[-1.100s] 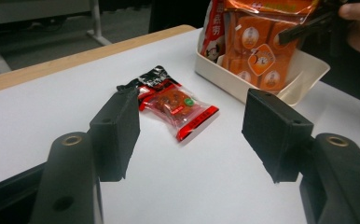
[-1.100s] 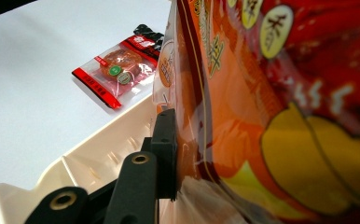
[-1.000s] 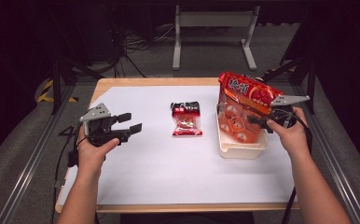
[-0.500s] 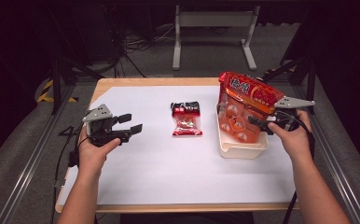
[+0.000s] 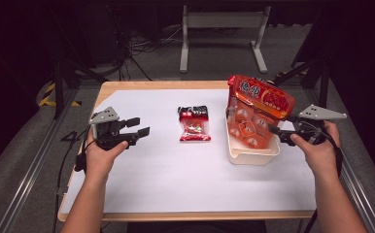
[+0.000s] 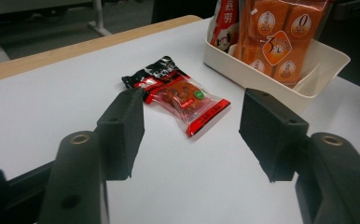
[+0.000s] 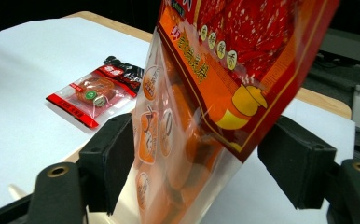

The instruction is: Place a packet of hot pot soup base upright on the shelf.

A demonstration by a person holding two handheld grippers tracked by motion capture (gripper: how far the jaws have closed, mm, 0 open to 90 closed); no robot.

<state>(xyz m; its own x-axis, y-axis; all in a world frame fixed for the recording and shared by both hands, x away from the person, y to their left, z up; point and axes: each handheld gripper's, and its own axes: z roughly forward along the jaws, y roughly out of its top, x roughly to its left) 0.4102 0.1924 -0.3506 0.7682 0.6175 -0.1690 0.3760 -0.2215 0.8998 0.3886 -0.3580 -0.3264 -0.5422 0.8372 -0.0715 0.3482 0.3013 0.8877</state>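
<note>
The left gripper (image 5: 138, 127) hovers over the white table (image 5: 166, 179) at about nine o'clock, jaws spread and empty, aimed toward the small red snack packet (image 5: 194, 124) lying flat near the centre. At three o'clock, a large orange snack bag (image 5: 253, 114) stands tilted in a cream bin (image 5: 251, 154). The right gripper (image 5: 279, 127) has its jaws parted either side of the bag's lower edge, not clamping it.

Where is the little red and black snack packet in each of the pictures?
High view: the small red and black snack packet lies mid-table on the white sheet, left of the cream tray.
Left gripper view: upper middle, beyond the open jaws.
Right gripper view: at left, behind the big orange snack bag.
Shared landmark: that bag, standing in the tray.
</note>
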